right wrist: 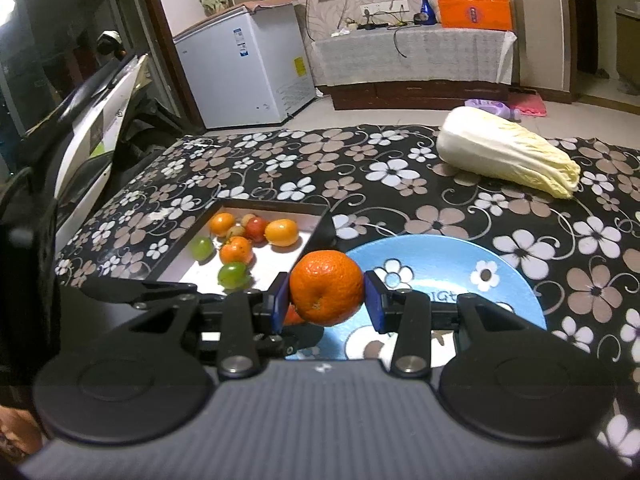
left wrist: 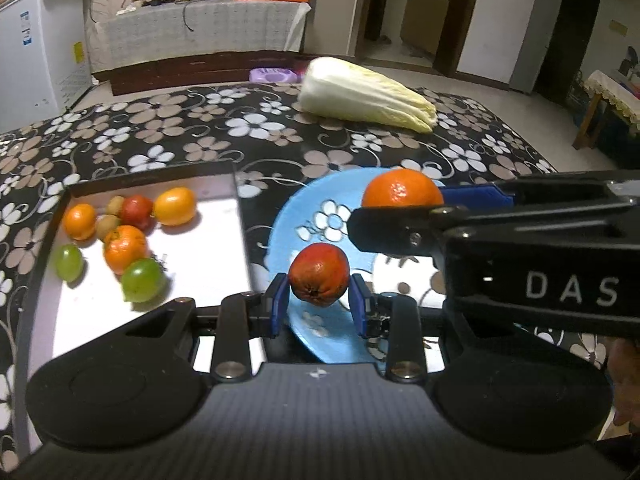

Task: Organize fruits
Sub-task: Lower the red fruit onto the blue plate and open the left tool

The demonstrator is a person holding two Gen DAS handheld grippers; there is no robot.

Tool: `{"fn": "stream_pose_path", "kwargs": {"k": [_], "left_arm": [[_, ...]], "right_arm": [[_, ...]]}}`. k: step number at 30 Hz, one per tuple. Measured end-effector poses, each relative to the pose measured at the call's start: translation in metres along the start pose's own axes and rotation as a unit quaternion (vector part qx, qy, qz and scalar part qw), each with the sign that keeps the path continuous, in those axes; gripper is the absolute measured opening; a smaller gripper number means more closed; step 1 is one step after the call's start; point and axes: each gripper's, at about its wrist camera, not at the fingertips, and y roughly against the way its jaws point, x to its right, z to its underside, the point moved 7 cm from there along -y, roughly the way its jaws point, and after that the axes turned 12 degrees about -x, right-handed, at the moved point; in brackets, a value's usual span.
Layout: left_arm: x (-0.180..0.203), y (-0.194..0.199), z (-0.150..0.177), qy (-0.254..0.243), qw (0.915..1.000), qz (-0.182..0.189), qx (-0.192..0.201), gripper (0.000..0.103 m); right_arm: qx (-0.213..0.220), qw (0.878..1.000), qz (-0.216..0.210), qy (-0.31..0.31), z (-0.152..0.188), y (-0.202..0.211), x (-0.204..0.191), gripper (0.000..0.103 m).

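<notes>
My left gripper [left wrist: 319, 282] is shut on a dark red fruit [left wrist: 319, 274] and holds it above the near edge of a blue flowered plate [left wrist: 316, 216]. My right gripper [right wrist: 327, 294] is shut on an orange mandarin [right wrist: 327, 287], also seen in the left wrist view [left wrist: 402, 189], and holds it over the plate [right wrist: 440, 264]. A dark-rimmed white tray [left wrist: 208, 240] to the left holds several fruits: oranges, green ones, a red one and small brown ones [left wrist: 124, 248]. The tray [right wrist: 280, 268] also shows in the right wrist view.
A napa cabbage [left wrist: 366, 96] lies at the far side of the black flowered tablecloth [left wrist: 200, 136]. A white freezer [right wrist: 248, 68] and a covered cabinet [right wrist: 412, 56] stand beyond the table. The right gripper's body [left wrist: 540, 256] crosses the left wrist view.
</notes>
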Motion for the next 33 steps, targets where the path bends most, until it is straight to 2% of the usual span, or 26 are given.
{"fn": "stream_pose_path", "kwargs": {"k": [10, 17, 26, 28, 29, 30, 33], "left_arm": [[0.029, -0.022, 0.004, -0.021, 0.9996, 0.011, -0.016, 0.038], [0.033, -0.033, 0.004, -0.017, 0.9994, 0.016, -0.026, 0.038], [0.041, -0.033, 0.006, -0.038, 0.9987, 0.02, -0.027, 0.039], [0.039, -0.033, 0.007, -0.036, 0.9986, 0.022, -0.031, 0.047], [0.039, -0.032, 0.007, -0.036, 0.9987, 0.021, -0.03, 0.057], [0.038, -0.031, 0.007, -0.037, 0.9988, 0.019, -0.028, 0.06], [0.039, -0.027, 0.007, -0.044, 0.9986, 0.02, -0.02, 0.063]], "right_arm": [[-0.007, 1.0, 0.016, -0.009, 0.007, 0.003, 0.017, 0.043], [-0.015, 0.999, 0.031, -0.015, 0.014, 0.003, 0.03, 0.043], [-0.032, 0.998, 0.049, -0.015, 0.02, -0.002, 0.039, 0.043], [-0.037, 0.998, 0.051, -0.015, 0.021, -0.004, 0.04, 0.043], [-0.038, 0.998, 0.053, -0.014, 0.022, -0.005, 0.04, 0.043], [-0.041, 0.998, 0.054, -0.013, 0.022, -0.005, 0.041, 0.043], [-0.05, 0.997, 0.062, -0.01, 0.025, -0.009, 0.043, 0.043]]}}
